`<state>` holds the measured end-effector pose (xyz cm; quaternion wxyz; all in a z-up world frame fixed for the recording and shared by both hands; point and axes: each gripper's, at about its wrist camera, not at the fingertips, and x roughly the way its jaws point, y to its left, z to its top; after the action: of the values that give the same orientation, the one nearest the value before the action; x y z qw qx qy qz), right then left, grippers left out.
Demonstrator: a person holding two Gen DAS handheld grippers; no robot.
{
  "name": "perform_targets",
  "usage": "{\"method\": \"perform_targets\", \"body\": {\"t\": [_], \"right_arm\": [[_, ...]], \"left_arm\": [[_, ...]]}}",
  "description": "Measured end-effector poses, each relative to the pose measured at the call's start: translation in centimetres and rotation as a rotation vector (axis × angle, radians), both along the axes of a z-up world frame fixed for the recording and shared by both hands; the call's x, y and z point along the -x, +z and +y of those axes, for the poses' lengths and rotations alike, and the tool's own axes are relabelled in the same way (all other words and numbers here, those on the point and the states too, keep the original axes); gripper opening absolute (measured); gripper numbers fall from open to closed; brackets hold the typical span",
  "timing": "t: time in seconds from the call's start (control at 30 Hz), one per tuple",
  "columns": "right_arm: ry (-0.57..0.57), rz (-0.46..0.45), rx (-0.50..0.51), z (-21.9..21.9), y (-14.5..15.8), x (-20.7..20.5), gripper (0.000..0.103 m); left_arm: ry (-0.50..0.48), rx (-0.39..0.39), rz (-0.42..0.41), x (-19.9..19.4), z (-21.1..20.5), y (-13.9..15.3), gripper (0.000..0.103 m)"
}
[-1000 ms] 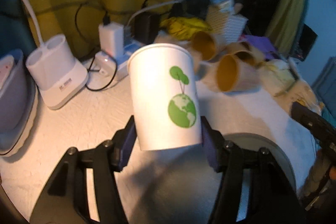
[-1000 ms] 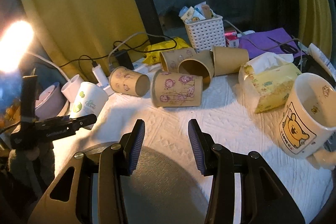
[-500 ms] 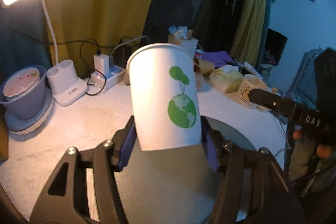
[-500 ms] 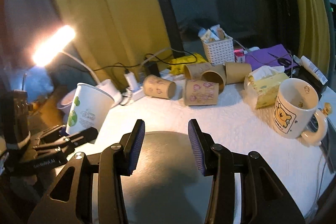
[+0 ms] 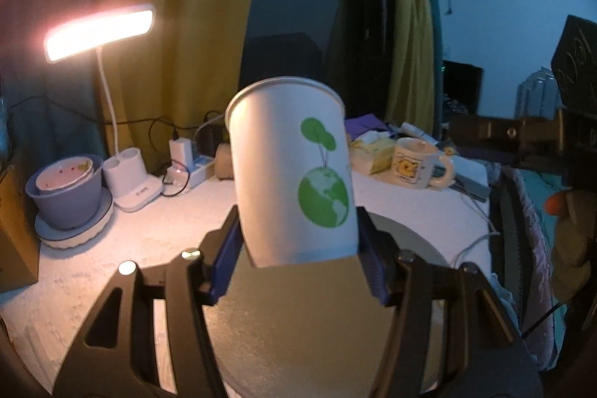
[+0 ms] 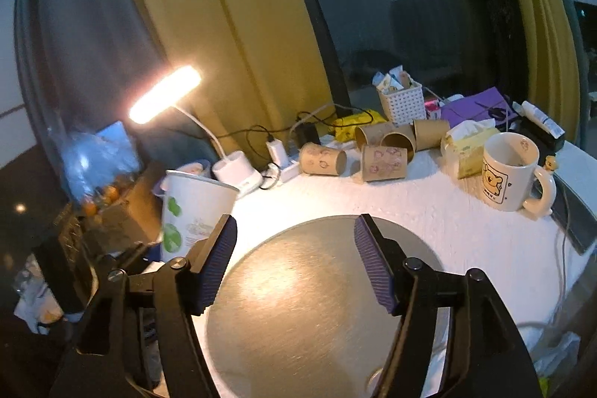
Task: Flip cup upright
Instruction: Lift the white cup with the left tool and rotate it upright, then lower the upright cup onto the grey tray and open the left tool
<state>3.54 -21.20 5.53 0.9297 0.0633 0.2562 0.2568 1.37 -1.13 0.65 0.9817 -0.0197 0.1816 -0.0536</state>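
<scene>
Your left gripper (image 5: 296,241) clamps the white cup (image 5: 291,170) near its base, held above the round plate (image 5: 406,237), mouth up, axis nearly vertical. Your right gripper (image 6: 294,263) stands wide open, empty, well apart.

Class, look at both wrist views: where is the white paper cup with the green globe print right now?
The white paper cup sits clamped in the left gripper, rim up, above the round grey disc; the right wrist view shows it at left, near the desk lamp's base.
</scene>
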Motion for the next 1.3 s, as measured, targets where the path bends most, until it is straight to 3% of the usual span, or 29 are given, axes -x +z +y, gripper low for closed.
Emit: {"method": "perform_targets", "body": {"t": [0.23,0.6,0.9,1.3], "right_arm": [[0.098,0.048,-0.050,1.1,-1.0,1.2,0.069],[0.228,0.168,-0.143,2.8,-3.4,-1.2,0.069],[0.282,0.209,-0.179,3.5,-3.1,-2.7,0.069],[0.325,0.273,-0.192,3.9,-4.0,-4.9,0.069]], "left_arm": [[-0.032,-0.041,-0.043,0.8,-1.2,-0.9,0.059],[-0.073,-0.091,-0.051,1.4,-2.9,-1.8,0.059],[-0.119,-0.114,-0.074,2.2,-4.0,-1.9,0.059],[-0.125,-0.065,-0.022,1.3,-3.1,-2.3,0.061]]}}
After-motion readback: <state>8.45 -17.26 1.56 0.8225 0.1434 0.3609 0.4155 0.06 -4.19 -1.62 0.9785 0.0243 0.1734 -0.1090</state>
